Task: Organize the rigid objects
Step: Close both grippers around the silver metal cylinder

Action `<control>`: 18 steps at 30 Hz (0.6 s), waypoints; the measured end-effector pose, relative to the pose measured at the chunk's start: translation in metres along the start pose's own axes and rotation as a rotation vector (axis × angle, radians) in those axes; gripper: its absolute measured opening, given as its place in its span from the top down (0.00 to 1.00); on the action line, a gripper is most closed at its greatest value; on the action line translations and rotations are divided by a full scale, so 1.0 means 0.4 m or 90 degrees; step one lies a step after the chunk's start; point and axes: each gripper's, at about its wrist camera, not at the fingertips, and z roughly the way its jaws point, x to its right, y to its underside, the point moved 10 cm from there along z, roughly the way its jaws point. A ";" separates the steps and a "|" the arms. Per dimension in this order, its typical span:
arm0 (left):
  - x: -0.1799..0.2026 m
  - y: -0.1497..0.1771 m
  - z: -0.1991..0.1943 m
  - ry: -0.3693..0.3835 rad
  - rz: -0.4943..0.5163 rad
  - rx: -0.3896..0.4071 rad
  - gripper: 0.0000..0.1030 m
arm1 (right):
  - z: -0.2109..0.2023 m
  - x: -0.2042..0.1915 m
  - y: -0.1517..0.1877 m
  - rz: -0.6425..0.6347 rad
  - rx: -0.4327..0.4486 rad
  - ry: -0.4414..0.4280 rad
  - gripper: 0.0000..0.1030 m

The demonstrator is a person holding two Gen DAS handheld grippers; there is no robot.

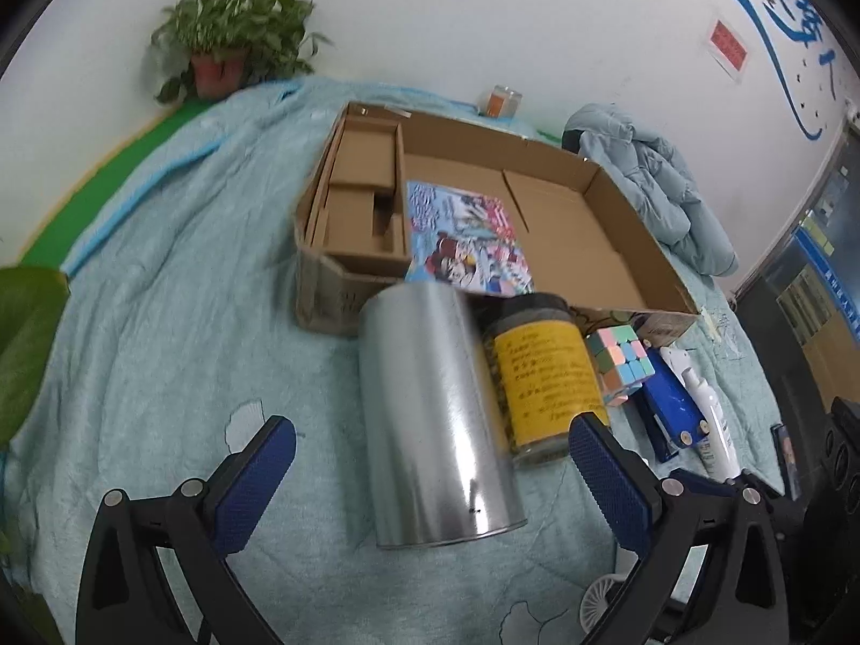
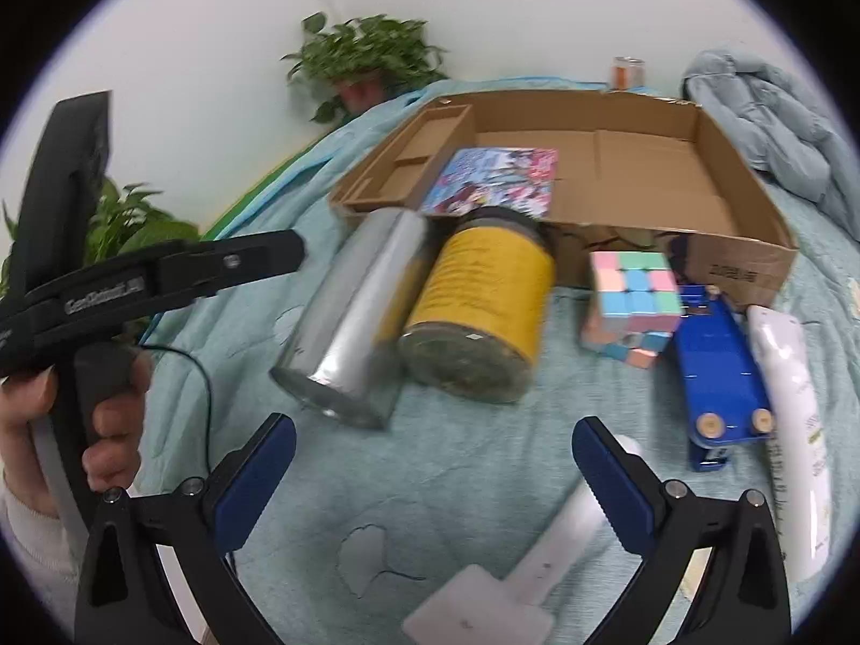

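Observation:
A silver can (image 1: 435, 408) lies on its side on the teal blanket, next to a yellow-labelled jar (image 1: 543, 376), both in front of an open cardboard box (image 1: 564, 226) holding a colourful booklet (image 1: 467, 239). My left gripper (image 1: 432, 462) is open with the can lying between its fingers, not touching. In the right wrist view the can (image 2: 349, 312), jar (image 2: 484, 301), pastel cube (image 2: 634, 295), blue stapler-like block (image 2: 715, 360) and white tube (image 2: 795, 430) lie ahead. My right gripper (image 2: 432, 462) is open and empty above the blanket. The left gripper (image 2: 161, 274) shows at the left, hand-held.
A white brush-like tool (image 2: 537, 564) lies under the right gripper. A folded blue jacket (image 1: 656, 183) sits right of the box. Potted plants (image 1: 231, 48) stand at the back left. A small jar (image 1: 500, 99) stands behind the box. Dark furniture (image 1: 806, 376) borders the right.

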 end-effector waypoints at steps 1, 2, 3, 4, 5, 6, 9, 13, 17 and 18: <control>-0.012 0.007 0.009 0.007 -0.012 -0.007 0.01 | 0.006 -0.006 0.003 0.001 -0.007 -0.012 0.00; -0.023 0.011 0.017 0.010 -0.022 -0.012 0.01 | 0.016 -0.015 0.006 0.002 -0.014 -0.021 0.00; -0.036 0.016 0.029 0.012 -0.032 -0.020 0.01 | 0.026 -0.021 0.008 0.001 -0.019 -0.027 0.00; -0.044 0.019 0.037 0.013 -0.038 -0.026 0.01 | 0.033 -0.022 0.009 0.001 -0.022 -0.030 0.00; -0.051 0.024 0.046 0.014 -0.043 -0.033 0.01 | 0.041 -0.025 0.009 0.004 -0.024 -0.034 0.00; -0.057 0.027 0.059 0.021 -0.047 -0.042 0.01 | 0.046 -0.025 0.007 0.009 -0.025 -0.038 0.00; -0.069 0.035 0.088 0.045 -0.062 -0.064 0.02 | 0.066 -0.030 -0.005 0.042 -0.035 -0.072 0.00; -0.066 0.045 0.138 0.106 -0.094 -0.107 0.08 | 0.083 -0.044 -0.028 0.091 -0.040 -0.124 0.01; -0.043 0.046 0.176 0.135 -0.086 -0.137 0.27 | 0.114 -0.057 -0.050 0.132 -0.055 -0.170 0.02; -0.033 0.046 0.182 0.134 -0.076 -0.143 0.27 | 0.126 -0.057 -0.056 0.132 -0.056 -0.168 0.03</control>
